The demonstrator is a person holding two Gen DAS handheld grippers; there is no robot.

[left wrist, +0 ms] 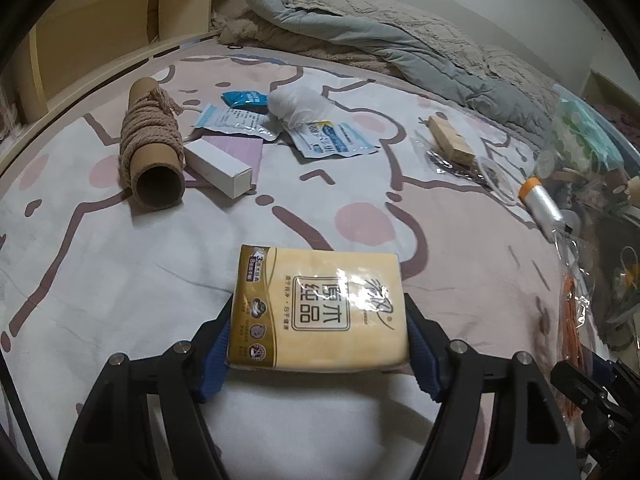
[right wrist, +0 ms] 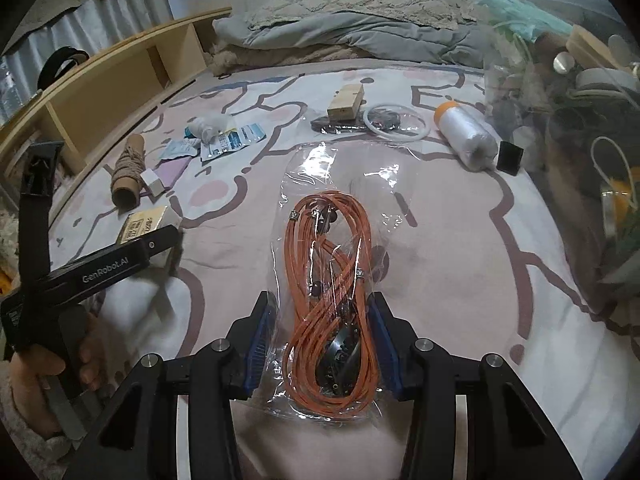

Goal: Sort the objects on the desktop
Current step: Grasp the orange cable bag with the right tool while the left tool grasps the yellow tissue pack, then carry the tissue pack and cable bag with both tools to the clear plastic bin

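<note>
My left gripper (left wrist: 319, 338) is shut on a yellow tissue pack (left wrist: 320, 304), its blue pads pressing both long sides, low over the patterned bedsheet (left wrist: 100, 264). From the right wrist view the same tissue pack (right wrist: 145, 224) shows at the tip of the left gripper (right wrist: 160, 236), held by a hand. My right gripper (right wrist: 322, 340) is shut on a clear plastic bag holding a coiled orange cable (right wrist: 330, 280); the bag's far end trails on the sheet. The orange cable (left wrist: 574, 320) shows at the right edge of the left view.
On the sheet lie a rope-wound cardboard tube (left wrist: 154, 152), a white box (left wrist: 220, 168), foil sachets (left wrist: 332, 140), a wooden block (left wrist: 450, 138), a white roll with an orange cap (right wrist: 464, 134) and a small black item (right wrist: 510, 156). A big clear bag of items (right wrist: 568, 120) fills the right side. A wooden shelf (left wrist: 120, 32) runs left, bedding (left wrist: 380, 28) behind.
</note>
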